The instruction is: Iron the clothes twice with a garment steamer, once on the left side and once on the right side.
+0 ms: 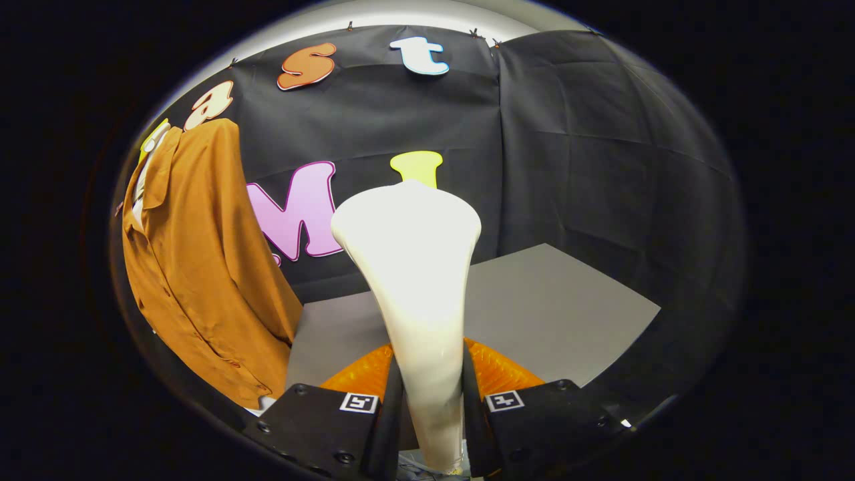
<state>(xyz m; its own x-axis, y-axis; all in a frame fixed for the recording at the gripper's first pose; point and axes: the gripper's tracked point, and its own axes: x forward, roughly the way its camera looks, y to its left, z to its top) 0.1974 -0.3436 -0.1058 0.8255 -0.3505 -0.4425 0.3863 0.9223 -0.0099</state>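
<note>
Now your tongs pinch garment steamer by its narrow neck, both fingers pressed on it. Steamer glossy white, flaring to broad head, standing upright between fingers, over grey tabletop. Orange part shows low behind neck. Shirt, rust-brown, buttoned, hangs off to left against booth wall, well apart from steamer head. Judgement: pick-up done; no pass under way; left and right strokes seemingly both remain.

Bright glare, strong fisheye edge distortion
</note>
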